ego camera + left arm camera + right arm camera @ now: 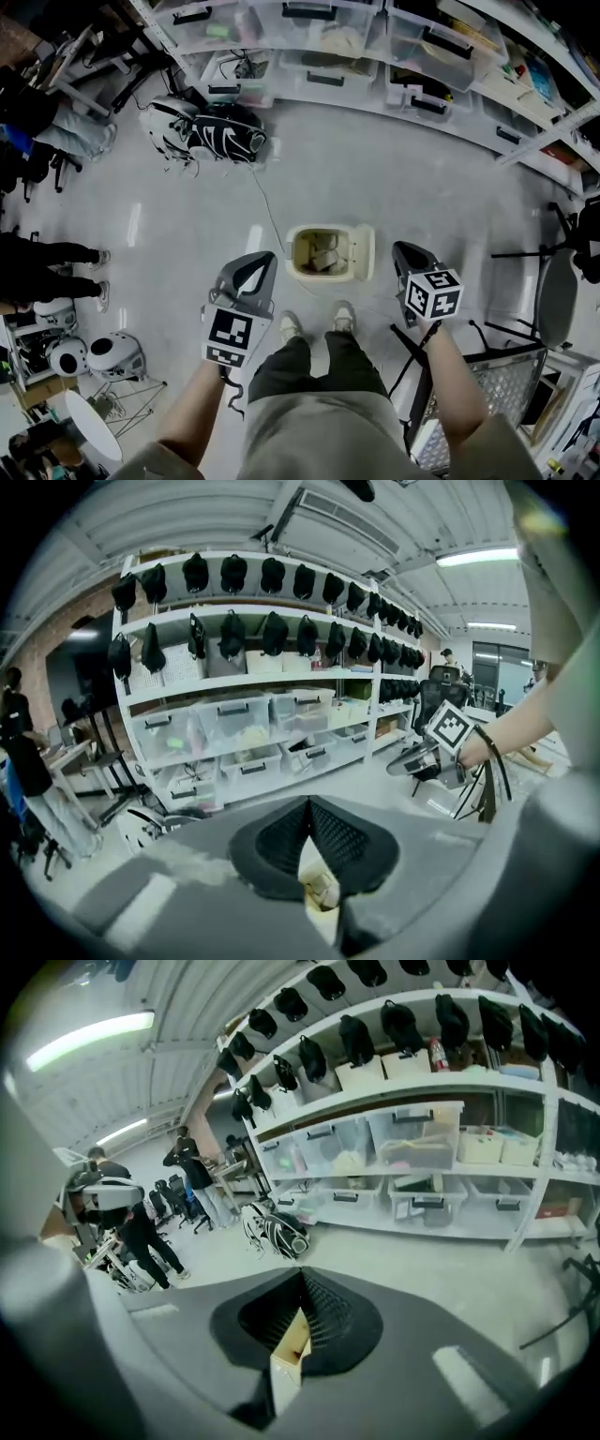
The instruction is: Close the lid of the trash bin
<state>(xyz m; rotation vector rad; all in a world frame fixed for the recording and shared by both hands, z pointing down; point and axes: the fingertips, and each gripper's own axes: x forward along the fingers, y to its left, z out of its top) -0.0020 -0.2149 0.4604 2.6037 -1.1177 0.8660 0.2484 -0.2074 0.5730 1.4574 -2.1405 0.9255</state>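
Note:
A cream trash bin (pixel 323 274) stands on the grey floor just ahead of the person's shoes, its lid (pixel 362 251) raised at the right side and crumpled paper inside. My left gripper (pixel 265 258) hangs shut a little left of the bin, above the floor. My right gripper (pixel 403 248) hangs shut just right of the lid. Neither touches the bin. In the left gripper view a slice of the bin (pixel 319 885) shows below the closed jaws of the left gripper (pixel 309 803). The right gripper view shows the bin's edge (pixel 289 1346) under the right gripper (pixel 302 1274).
Shelves with clear storage boxes (pixel 422 47) run along the back. A black-and-white bag (pixel 216 133) lies on the floor ahead left, with a thin cable (pixel 272 216) trailing toward the bin. A wire cart (pixel 497 389) and a chair (pixel 555 295) stand right. People (pixel 47 267) and helmets (pixel 94 356) are left.

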